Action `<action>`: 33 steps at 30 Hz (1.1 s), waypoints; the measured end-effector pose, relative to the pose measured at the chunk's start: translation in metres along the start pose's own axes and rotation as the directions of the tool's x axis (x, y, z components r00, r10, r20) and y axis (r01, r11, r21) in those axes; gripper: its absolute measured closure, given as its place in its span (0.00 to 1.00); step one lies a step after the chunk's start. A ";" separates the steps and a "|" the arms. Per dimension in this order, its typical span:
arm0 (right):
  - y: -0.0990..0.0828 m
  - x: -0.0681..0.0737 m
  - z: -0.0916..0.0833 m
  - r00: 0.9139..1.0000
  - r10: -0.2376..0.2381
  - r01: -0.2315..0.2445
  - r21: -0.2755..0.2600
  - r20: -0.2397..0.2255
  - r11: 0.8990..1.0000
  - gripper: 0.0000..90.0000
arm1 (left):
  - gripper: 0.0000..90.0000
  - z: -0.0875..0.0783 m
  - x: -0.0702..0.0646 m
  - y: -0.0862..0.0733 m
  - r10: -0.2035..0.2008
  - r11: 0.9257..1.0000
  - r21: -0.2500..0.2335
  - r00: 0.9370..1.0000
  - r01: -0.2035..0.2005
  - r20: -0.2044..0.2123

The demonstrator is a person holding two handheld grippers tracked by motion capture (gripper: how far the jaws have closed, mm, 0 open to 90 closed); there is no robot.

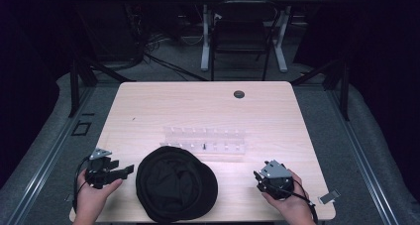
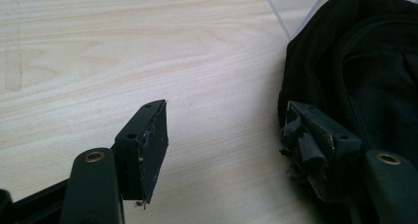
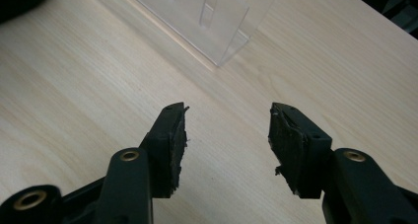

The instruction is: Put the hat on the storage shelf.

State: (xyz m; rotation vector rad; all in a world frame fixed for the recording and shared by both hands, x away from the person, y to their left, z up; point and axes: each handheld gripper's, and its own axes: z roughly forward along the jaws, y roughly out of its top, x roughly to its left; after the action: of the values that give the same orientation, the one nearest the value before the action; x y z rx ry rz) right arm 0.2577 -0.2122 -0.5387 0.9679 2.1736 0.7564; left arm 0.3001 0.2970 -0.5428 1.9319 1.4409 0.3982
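A black cap [image 1: 176, 183] lies crown down near the table's front edge, its hollow facing up. Behind it stands a clear acrylic rack [image 1: 204, 141] with several slots and one small dark piece in it. My left gripper [image 1: 124, 171], held in a hand at the cap's left, points toward the cap and is open; in the left gripper view its right jaw sits just against the cap's rim [image 2: 345, 61], with bare table between the jaws. To the cap's right, my right gripper [image 1: 257, 178] is open over bare wood, with the rack's corner [image 3: 217, 17] ahead of it.
The light wooden table [image 1: 198, 106] has a round cable hole [image 1: 239, 94] at the back. A small silver clip [image 1: 329, 197] sits at the front right corner. Beyond the table stand a dark chair [image 1: 242, 31] and another desk's legs.
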 end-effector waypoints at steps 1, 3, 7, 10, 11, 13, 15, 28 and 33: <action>-0.001 0.000 0.000 1.000 -0.008 0.008 0.006 0.008 1.000 0.54 | 0.36 0.001 0.000 0.000 0.002 1.000 0.002 1.000 -0.002 -0.002; -0.001 0.000 0.001 1.000 -0.016 0.015 0.010 0.014 1.000 0.54 | 0.39 0.001 -0.002 -0.001 0.013 1.000 0.001 1.000 -0.013 -0.004; -0.002 0.000 0.004 1.000 0.005 -0.005 0.036 -0.007 0.999 0.55 | 0.46 0.003 -0.004 -0.004 0.014 1.000 0.010 1.000 -0.014 0.002; -0.003 0.002 0.006 0.999 0.022 -0.021 0.052 -0.025 0.998 0.57 | 0.47 0.003 -0.003 -0.004 0.009 1.000 0.019 1.000 -0.009 -0.004; -0.004 0.003 0.007 0.999 0.019 -0.018 0.052 -0.029 0.999 0.58 | 0.48 0.001 -0.003 -0.004 0.007 1.000 0.023 1.000 -0.007 0.009; -0.003 0.005 0.008 0.999 0.015 -0.012 0.059 -0.046 0.998 0.60 | 0.50 0.000 -0.004 -0.004 -0.001 1.000 0.002 1.000 0.001 0.015; -0.002 0.006 0.008 0.999 0.009 -0.006 0.057 -0.051 0.998 0.63 | 0.51 -0.002 -0.004 -0.004 -0.042 0.999 0.015 0.999 0.042 0.034; 0.013 0.018 -0.002 0.990 0.026 -0.025 0.006 -0.139 1.000 0.80 | 0.64 -0.010 -0.012 0.003 -0.071 0.997 0.026 0.990 0.068 0.125; 0.024 0.032 -0.006 0.980 0.008 -0.012 -0.017 -0.197 1.000 0.79 | 0.66 -0.002 -0.017 0.004 -0.063 0.997 0.051 0.989 0.056 0.135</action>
State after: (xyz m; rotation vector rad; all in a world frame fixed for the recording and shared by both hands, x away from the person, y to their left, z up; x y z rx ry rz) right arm 0.2469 -0.1751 -0.5280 0.9287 2.3278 0.9096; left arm 0.2960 0.2810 -0.5361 1.9093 1.4260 0.2022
